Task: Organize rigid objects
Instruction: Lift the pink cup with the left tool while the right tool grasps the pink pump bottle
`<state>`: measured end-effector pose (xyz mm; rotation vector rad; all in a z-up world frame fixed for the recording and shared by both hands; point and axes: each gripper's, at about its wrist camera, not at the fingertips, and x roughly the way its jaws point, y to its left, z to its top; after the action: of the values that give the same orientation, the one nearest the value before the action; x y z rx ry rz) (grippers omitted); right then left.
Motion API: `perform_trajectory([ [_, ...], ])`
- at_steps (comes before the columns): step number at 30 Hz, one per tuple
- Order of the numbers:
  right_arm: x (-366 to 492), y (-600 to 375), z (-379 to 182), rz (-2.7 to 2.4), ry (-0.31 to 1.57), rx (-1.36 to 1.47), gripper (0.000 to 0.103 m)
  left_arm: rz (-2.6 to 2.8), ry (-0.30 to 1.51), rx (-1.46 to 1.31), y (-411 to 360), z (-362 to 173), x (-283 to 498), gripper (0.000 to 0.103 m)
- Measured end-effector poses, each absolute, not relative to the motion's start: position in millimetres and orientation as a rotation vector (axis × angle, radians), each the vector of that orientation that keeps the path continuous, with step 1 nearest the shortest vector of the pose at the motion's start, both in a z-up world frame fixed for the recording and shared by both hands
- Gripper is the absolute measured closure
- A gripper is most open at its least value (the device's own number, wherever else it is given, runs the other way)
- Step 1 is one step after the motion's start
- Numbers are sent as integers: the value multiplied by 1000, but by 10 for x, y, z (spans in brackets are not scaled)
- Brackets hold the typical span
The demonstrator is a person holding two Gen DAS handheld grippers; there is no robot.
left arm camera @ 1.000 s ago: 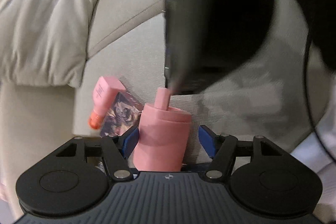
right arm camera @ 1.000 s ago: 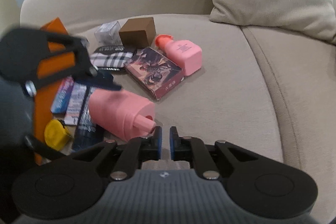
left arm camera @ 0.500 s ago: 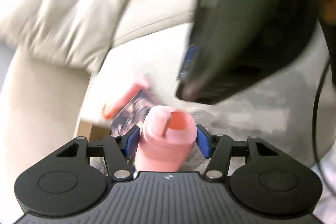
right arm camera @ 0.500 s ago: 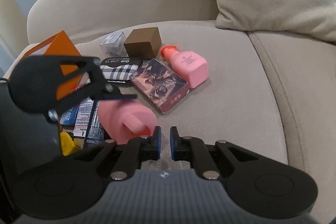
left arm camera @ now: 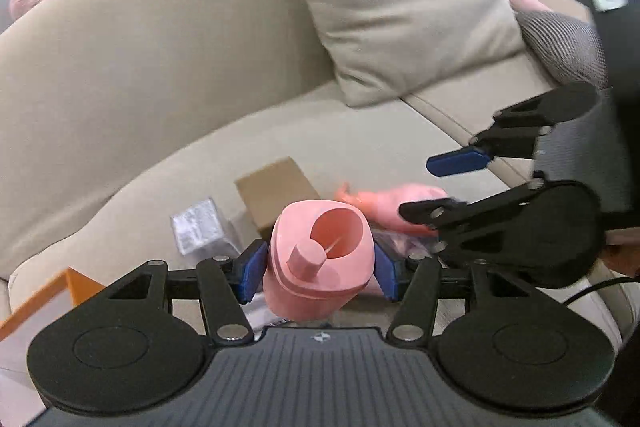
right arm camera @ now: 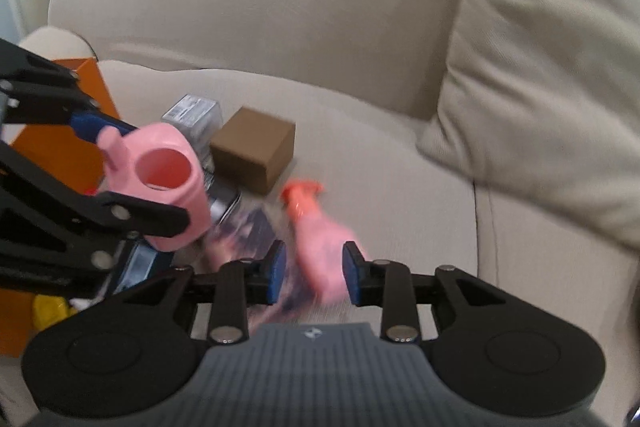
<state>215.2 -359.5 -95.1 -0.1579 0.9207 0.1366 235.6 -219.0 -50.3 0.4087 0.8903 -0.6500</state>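
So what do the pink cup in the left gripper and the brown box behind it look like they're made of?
The pink cup, clamped in the left gripper, looks like matte moulded plastic or silicone: uniform colour, rounded rim, no shine. The brown box looks like plain cardboard: flat dull faces, crisp folded edges. Motion blur leaves both uncertain.

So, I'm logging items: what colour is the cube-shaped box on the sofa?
Brown, like plain cardboard; clearest in the right wrist view.

One pink cup (left arm camera: 320, 259), one pink bottle (right arm camera: 320, 247) with an orange cap, one brown box (right arm camera: 256, 151), one orange box (right arm camera: 52, 151), one clear silvery packet (right arm camera: 192, 115), one patterned flat box (right arm camera: 248, 235), seemingly one yellow item (right arm camera: 48, 311), and two grippers.
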Motion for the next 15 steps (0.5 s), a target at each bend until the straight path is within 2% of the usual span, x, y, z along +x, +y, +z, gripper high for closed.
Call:
perform_trajectory([
  [4, 2520, -3536, -1040, 153, 988, -226, 55, -631, 895, 377, -2116, -508, 2459, 39],
  [12, 2963, -3448, -1353, 195, 1160, -293, 54, -638, 904, 324, -2023, -496, 2510, 39],
  [14, 3038, -3416, -1442, 187, 1195, -295, 56, -641, 905, 318, -1980, -477, 2491, 39],
  [15, 3059, -3419, -1490, 193, 1212, -280, 66, -641, 904, 316, -1960, -468, 2482, 39],
])
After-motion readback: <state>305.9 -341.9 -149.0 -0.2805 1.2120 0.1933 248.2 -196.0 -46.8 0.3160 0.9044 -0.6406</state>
